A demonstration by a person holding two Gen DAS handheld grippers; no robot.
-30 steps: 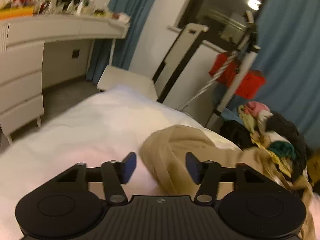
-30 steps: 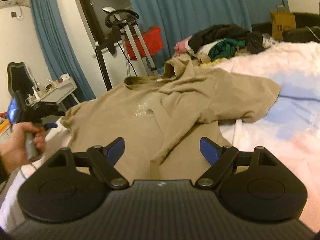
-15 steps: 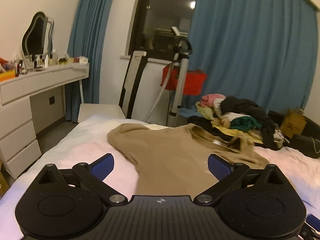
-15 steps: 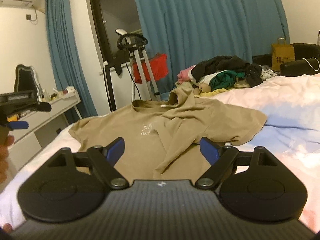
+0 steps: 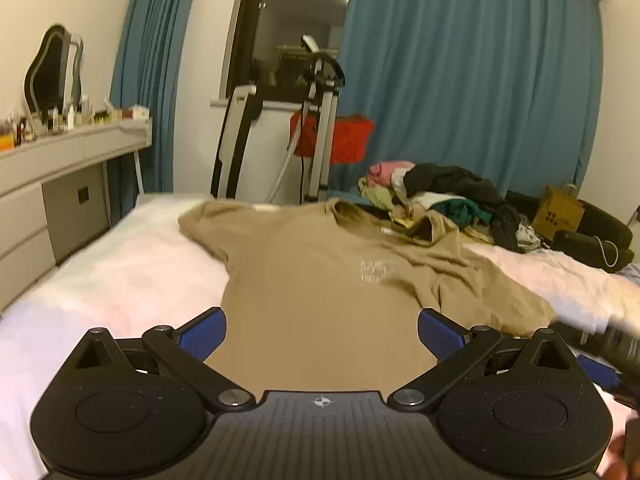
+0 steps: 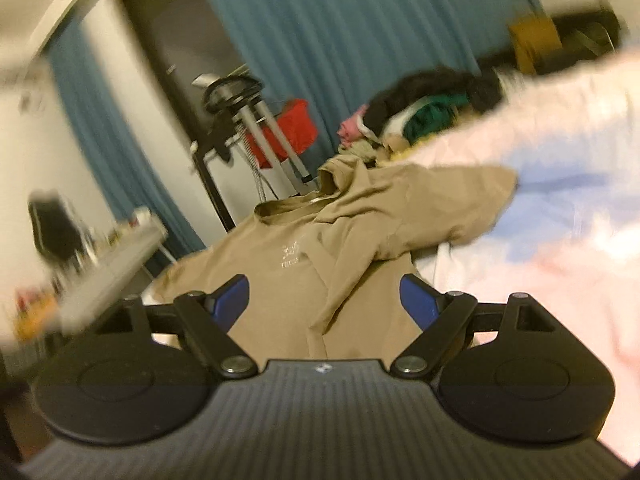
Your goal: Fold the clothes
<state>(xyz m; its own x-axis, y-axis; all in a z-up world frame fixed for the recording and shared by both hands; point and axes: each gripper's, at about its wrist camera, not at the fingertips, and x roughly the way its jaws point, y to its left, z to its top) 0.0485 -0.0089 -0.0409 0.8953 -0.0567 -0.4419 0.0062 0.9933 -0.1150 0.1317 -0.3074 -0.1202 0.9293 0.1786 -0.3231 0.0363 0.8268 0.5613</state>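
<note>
Both tongs [image 5: 322,332] [image 6: 324,300] now nearer shirt [image 5: 320,280].

A home bedroom is showing here: a wide bed with pale pink bedding [image 5: 120,276] is filling the foreground, long blue curtains [image 5: 460,92] are hanging behind, a white dressing table with a curvy black-framed mirror [image 5: 60,152] is standing alongside, and a heap of mixed clothes [image 5: 440,196] is lying on the bed.

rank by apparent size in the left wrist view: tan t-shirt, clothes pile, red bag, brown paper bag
1. tan t-shirt, though it lies nearest the camera
2. clothes pile
3. red bag
4. brown paper bag

The last three sit farther back, so true sizes are unsure.
</note>
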